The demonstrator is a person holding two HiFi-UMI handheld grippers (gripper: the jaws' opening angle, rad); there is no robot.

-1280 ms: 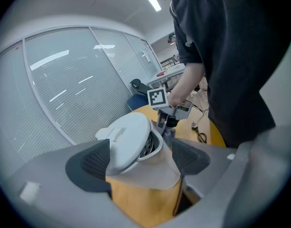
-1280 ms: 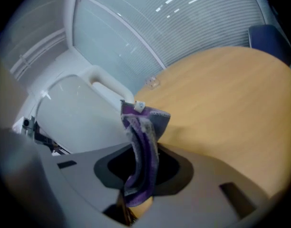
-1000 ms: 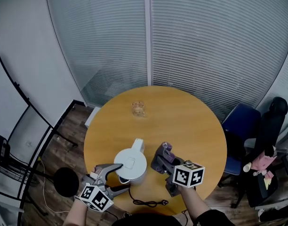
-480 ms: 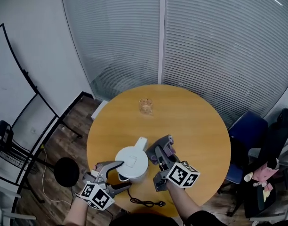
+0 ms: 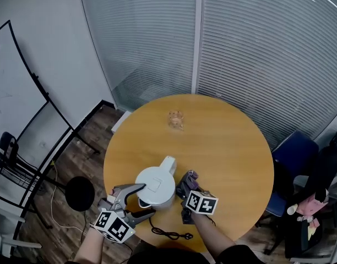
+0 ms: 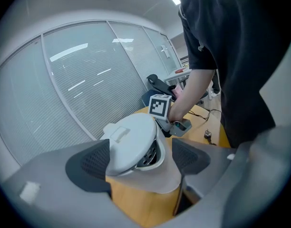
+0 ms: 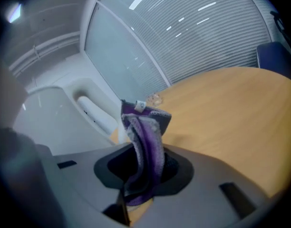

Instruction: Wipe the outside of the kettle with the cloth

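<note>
Kettle: the white electric kettle (image 5: pixel 155 186) stands upright on the round wooden table (image 5: pixel 229 142), toward the 7 o'clock edge in the head view, with its spout pointing to about 1 o'clock.
Left gripper: the left gripper (image 5: pixel 141 202) comes in from 7 o'clock. Its jaws are spread wide, one on each side of the kettle's body, and appear closed against it to steady it.
Right gripper: the right gripper (image 5: pixel 185 188) is clenched on a purple cloth (image 5: pixel 189 176), which stands up out of the jaws in a folded wad.
Key relation: the kettle lies at 9 o'clock from the right gripper, just beside the cloth. Whether the cloth touches the wall cannot be told.
Nearer hand: the right one, as it carries the cloth.
Step, judged: the wipe is at or just short of contact, and the cloth must press leftward and travel round the upright wall.
Other things: a small glass (image 5: pixel 177 119) sits well apart at 12 o'clock, and a black power cord (image 5: pixel 171 235) lies at the near edge.
</note>
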